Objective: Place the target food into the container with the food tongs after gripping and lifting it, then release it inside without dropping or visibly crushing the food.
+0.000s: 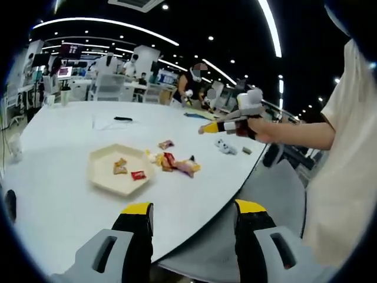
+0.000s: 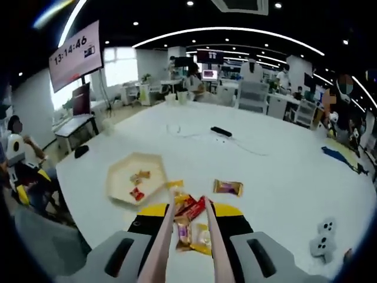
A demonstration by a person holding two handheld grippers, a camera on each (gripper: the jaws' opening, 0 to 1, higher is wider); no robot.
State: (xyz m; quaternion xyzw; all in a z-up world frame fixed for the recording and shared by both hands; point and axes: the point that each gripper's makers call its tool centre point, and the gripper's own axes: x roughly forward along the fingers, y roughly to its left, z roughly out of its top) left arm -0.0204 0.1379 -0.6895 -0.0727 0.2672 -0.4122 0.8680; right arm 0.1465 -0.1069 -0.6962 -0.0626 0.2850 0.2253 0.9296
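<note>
A cream hexagonal tray (image 1: 100, 177) (image 2: 121, 177) lies on the white table and holds an orange packet (image 1: 120, 167) and a small red packet (image 1: 138, 175). Beside it is a pile of snack packets (image 1: 175, 163) (image 2: 191, 227). My right gripper (image 2: 189, 212) is shut on the food tongs (image 2: 168, 236). Their two pinkish arms stand apart, with the tips around a red packet (image 2: 193, 206) on the pile. In the left gripper view a hand holds the right gripper (image 1: 206, 128) above the table's far side. My left gripper (image 1: 194, 209) is open and empty near the table edge.
A lone brown packet (image 2: 228, 187) (image 1: 166, 144) lies just beyond the pile. A white game controller (image 2: 323, 237) (image 1: 224, 146) and a black remote (image 2: 221, 131) also rest on the table. A person in a pale shirt (image 1: 341, 177) stands at the right. Desks and people fill the background.
</note>
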